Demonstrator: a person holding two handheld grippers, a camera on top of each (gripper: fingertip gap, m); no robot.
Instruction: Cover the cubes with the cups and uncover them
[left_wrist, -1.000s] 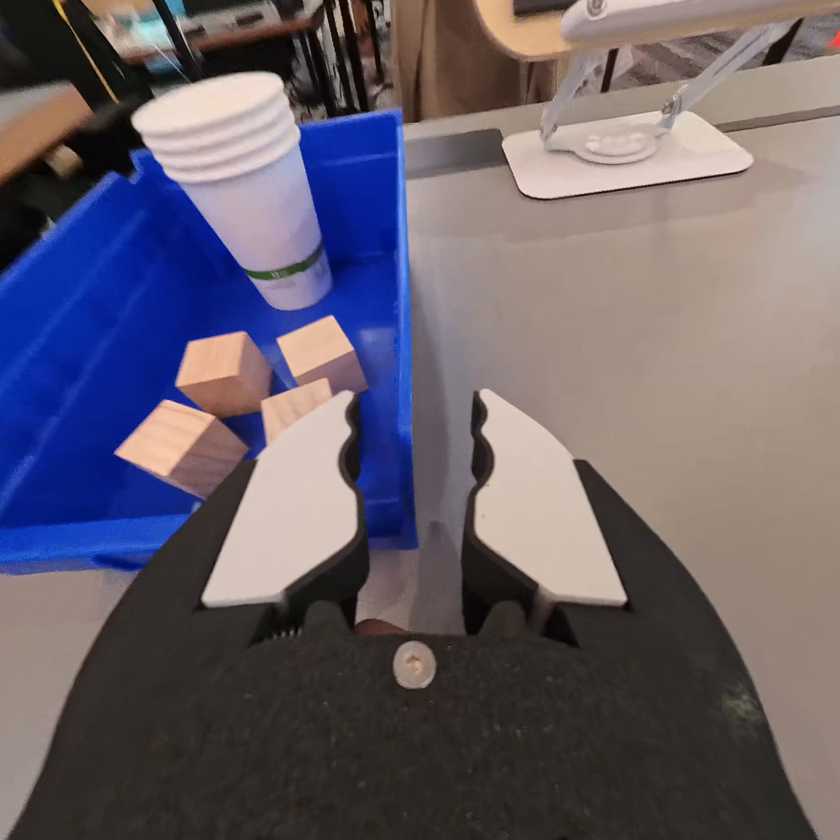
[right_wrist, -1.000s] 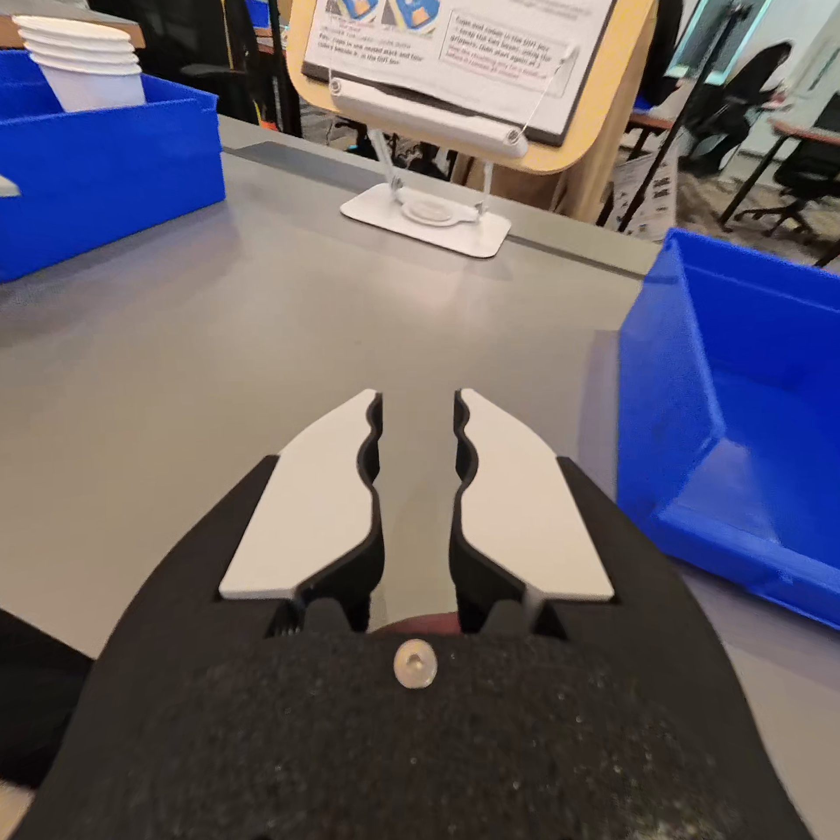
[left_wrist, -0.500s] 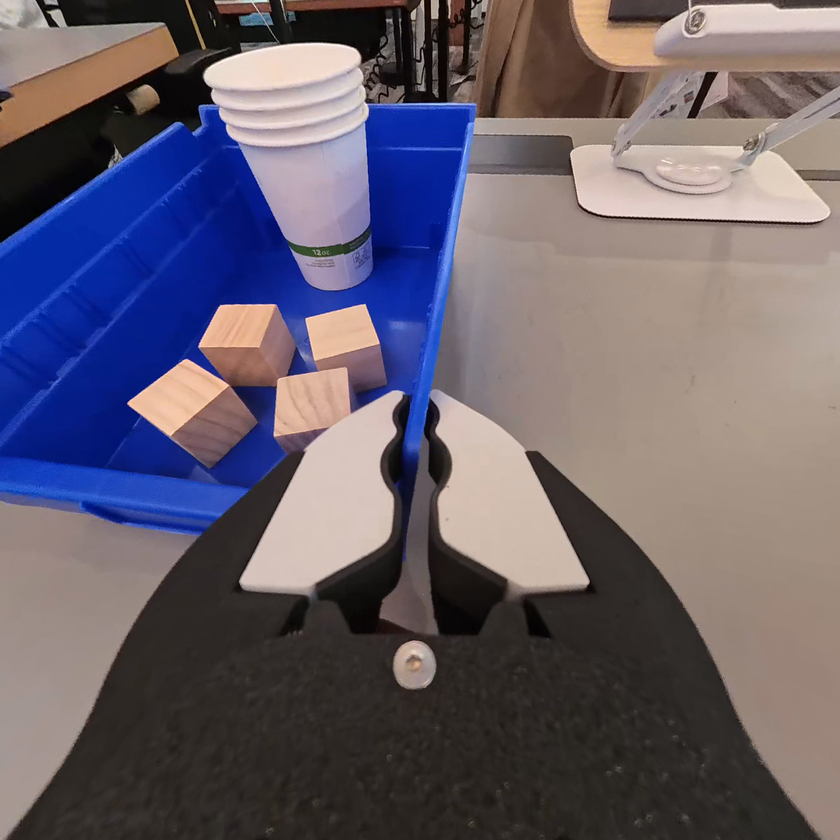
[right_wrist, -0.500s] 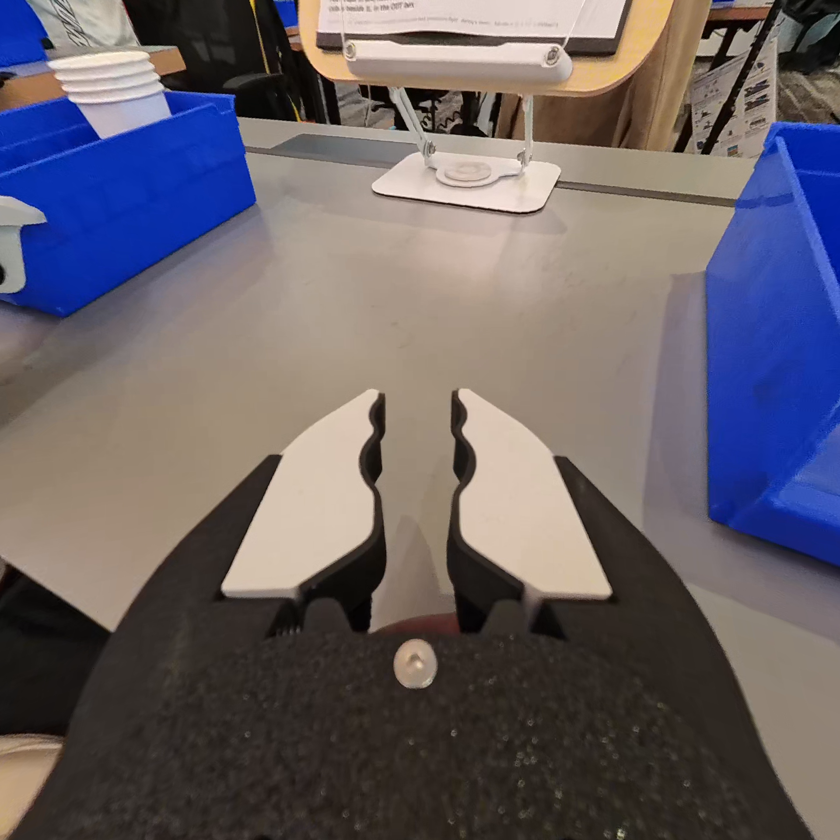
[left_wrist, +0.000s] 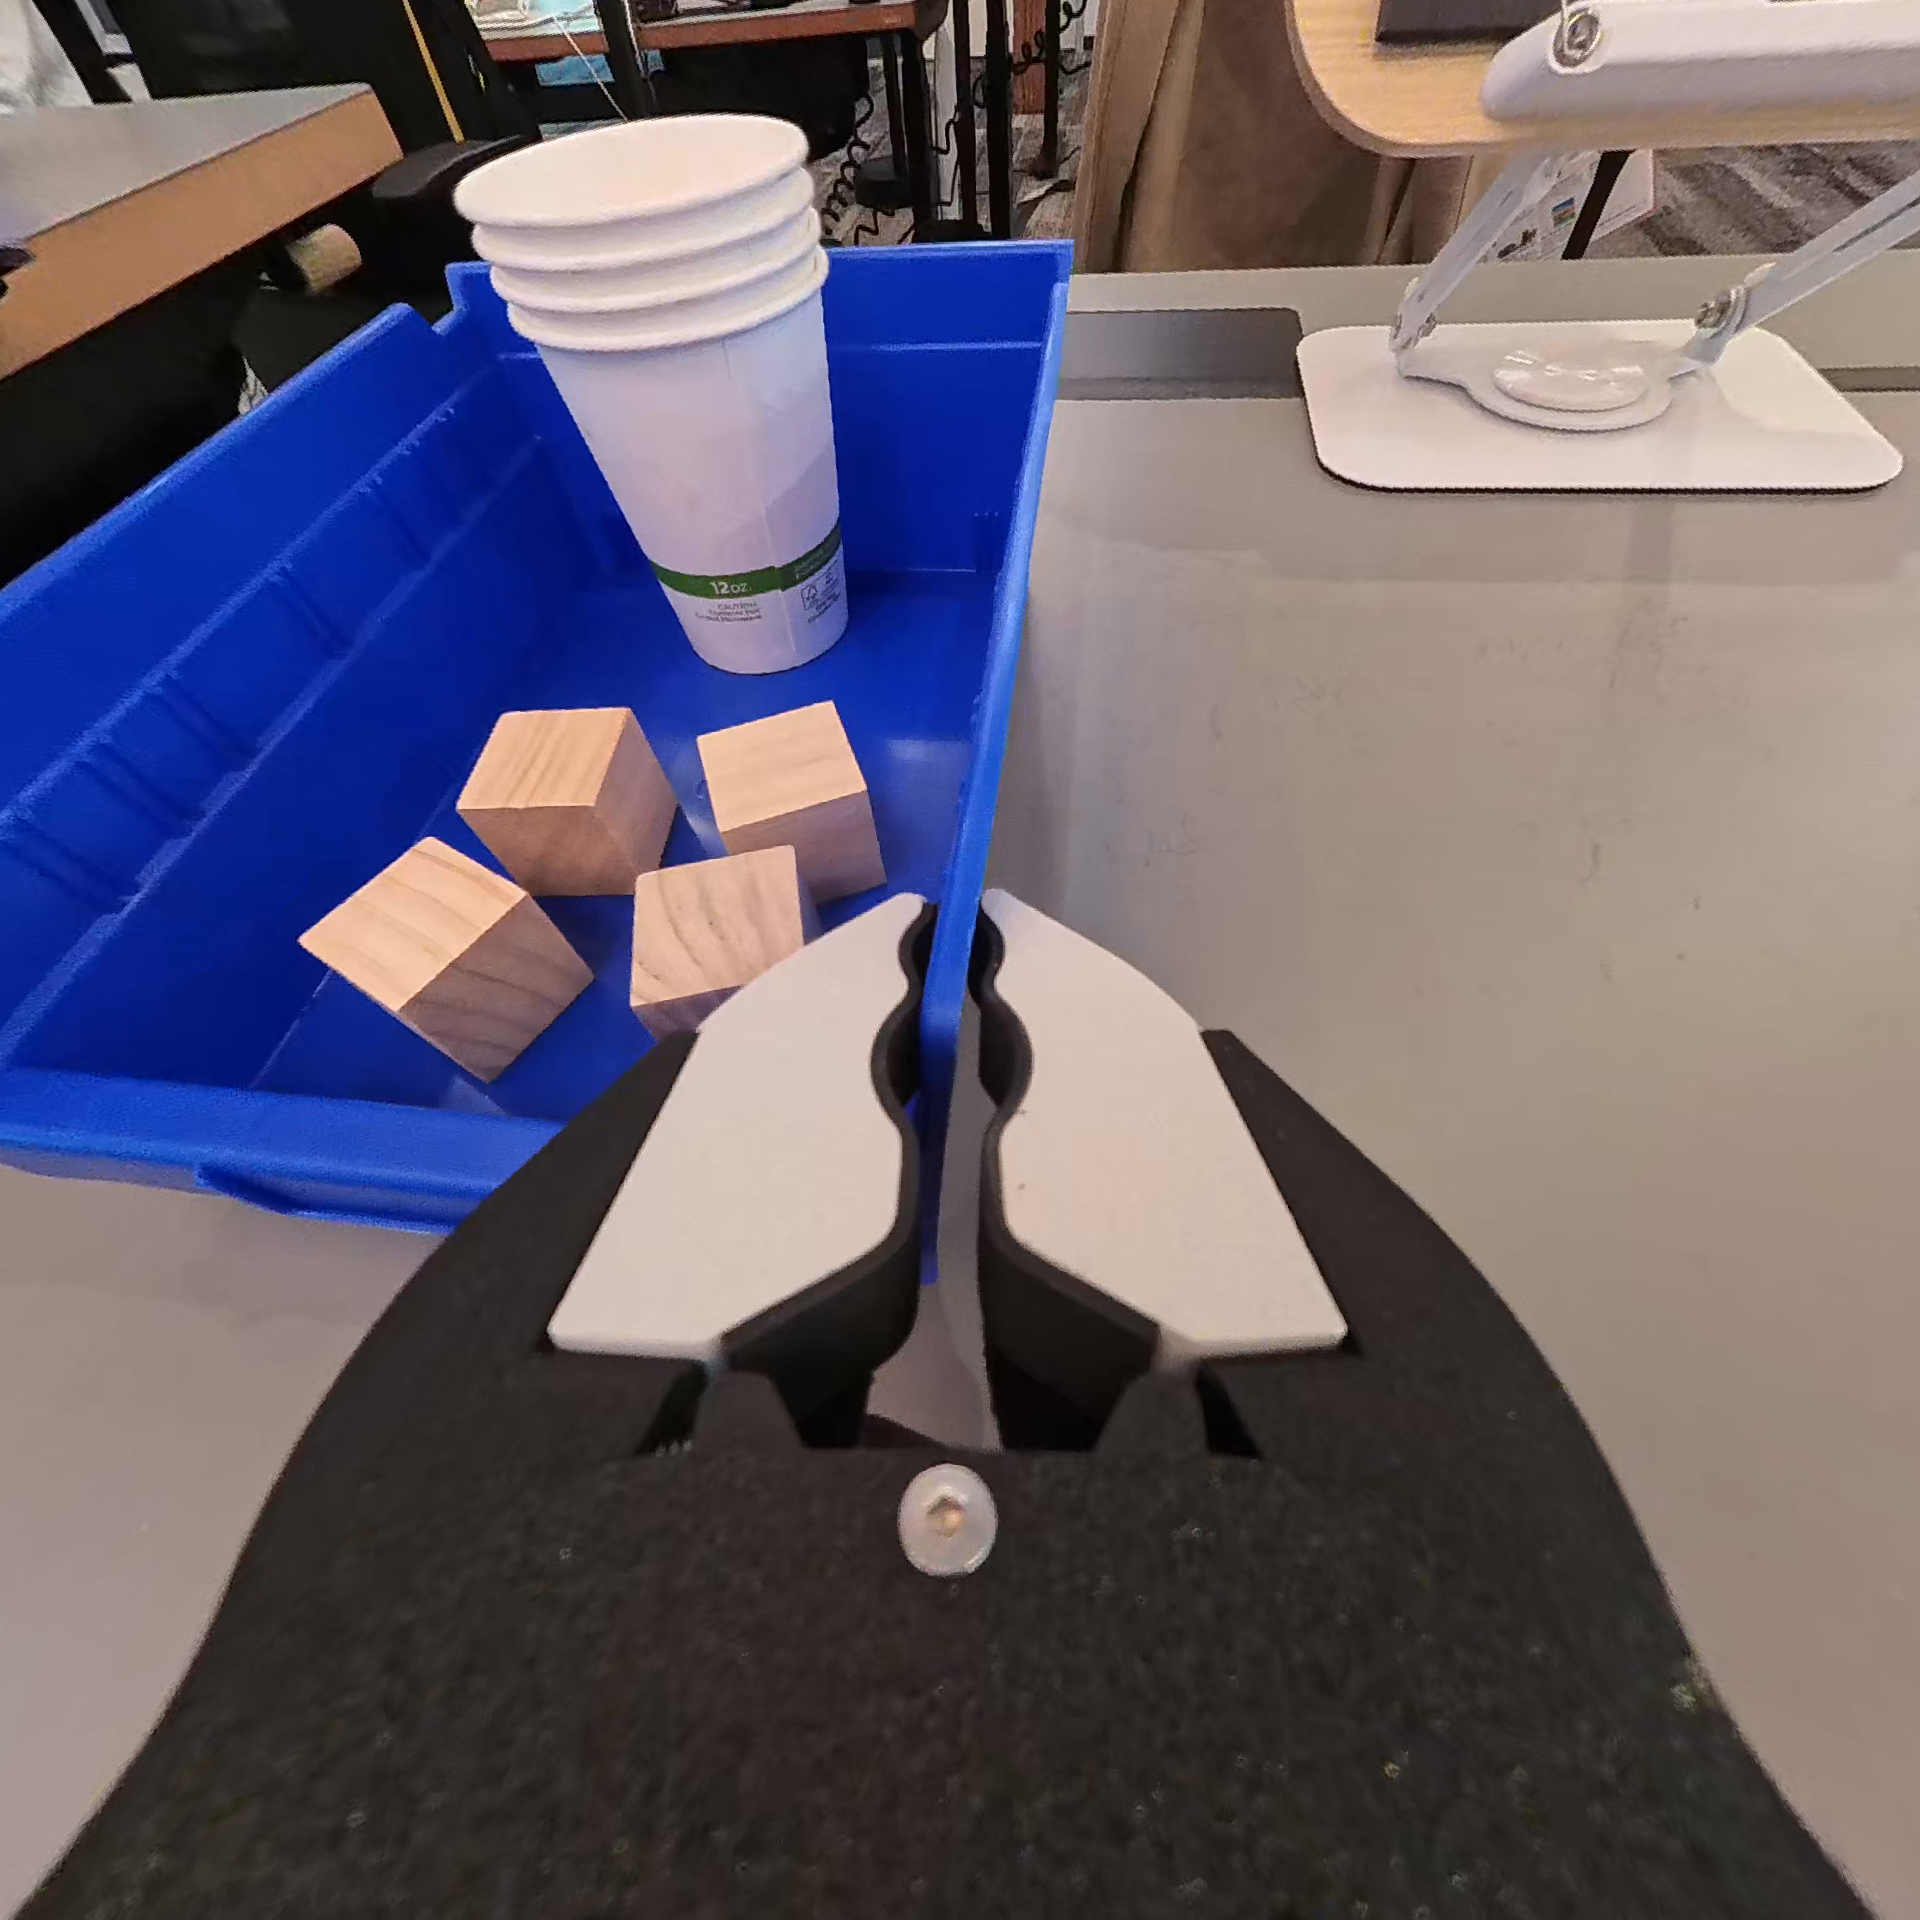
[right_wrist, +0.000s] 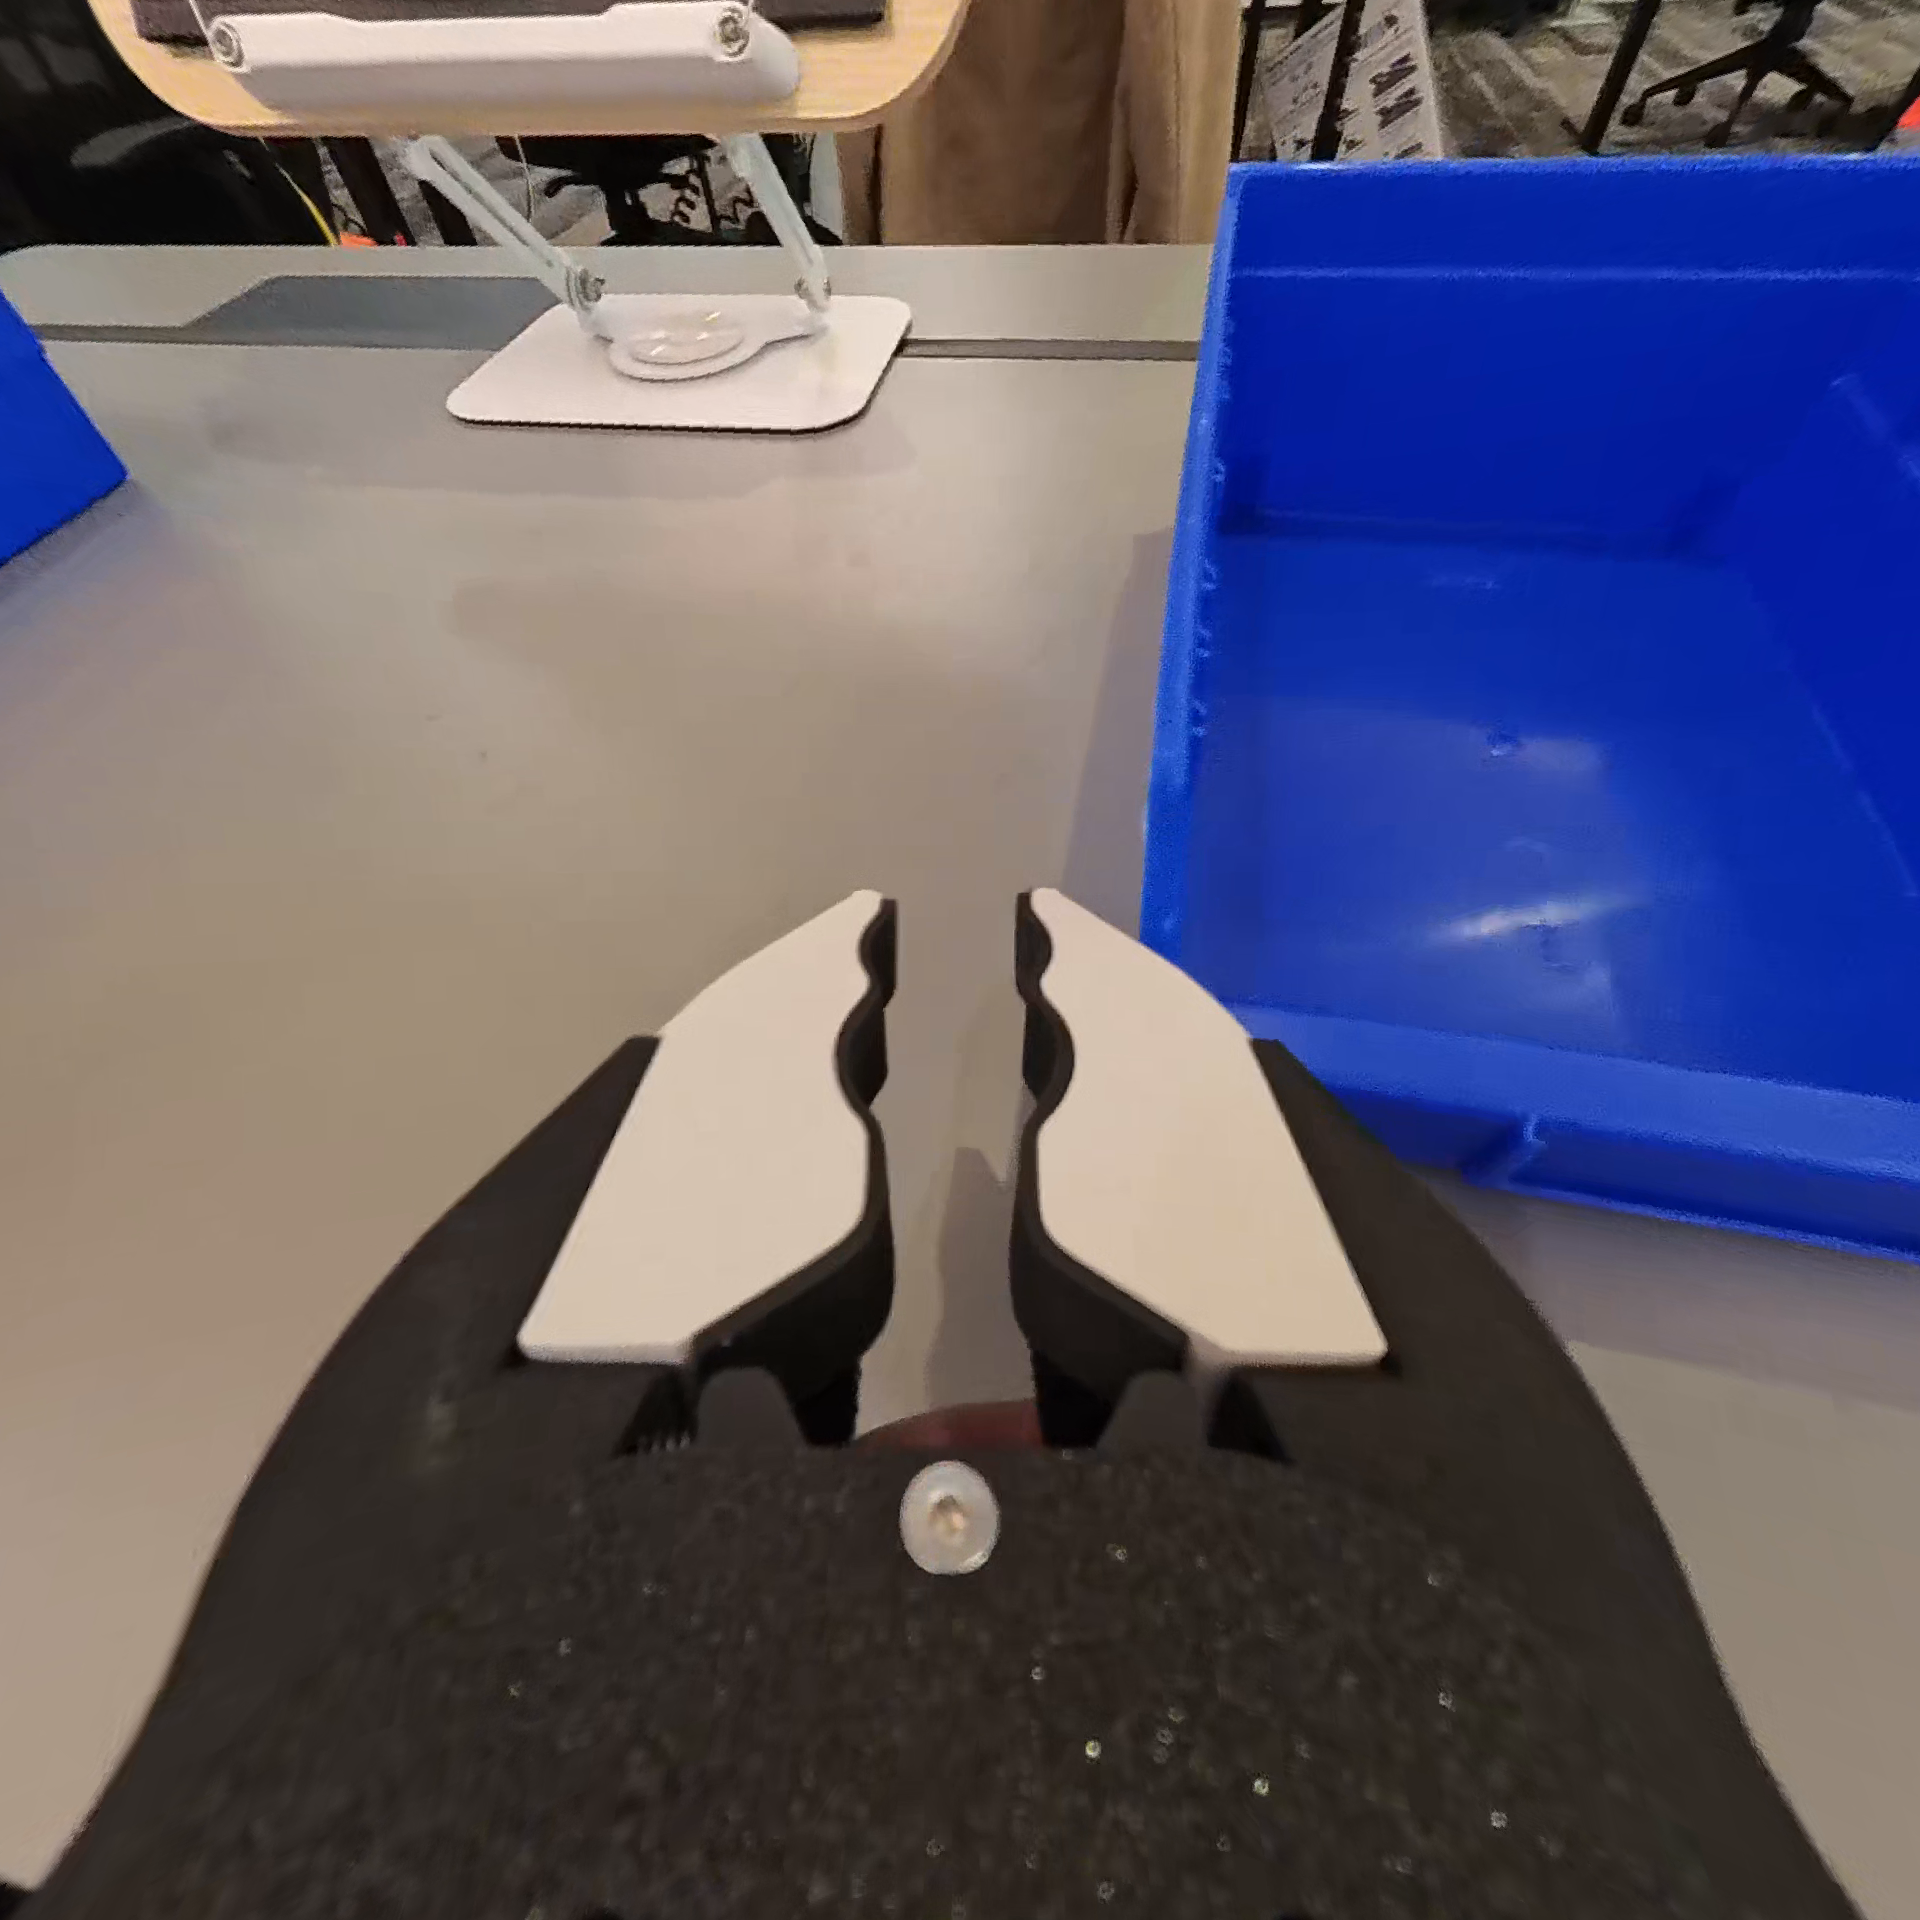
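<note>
**Operator:** Left wrist view first: my left gripper (left_wrist: 948, 914) has narrowed from a wide gap a second ago and now pinches the right wall of the blue bin (left_wrist: 987, 665), one finger inside, one outside.

**Spotter:** Where are the task pieces?

**Operator:** Stack of white cups (left_wrist: 686, 384) upright at the bin's far end, four wooden cubes (left_wrist: 566, 795) loose on its floor, nearer me. Nothing covered yet.

**Spotter:** And the right?

**Operator:** Right gripper (right_wrist: 954, 914) has swung toward the second blue bin (right_wrist: 1195, 644); it hovers over the grey table (right_wrist: 520, 779), jaws slightly apart, holding nothing.

**Spotter:** Meaning?

**Operator:** I judge I'm dragging or steadying the bin before picking anything.
</note>
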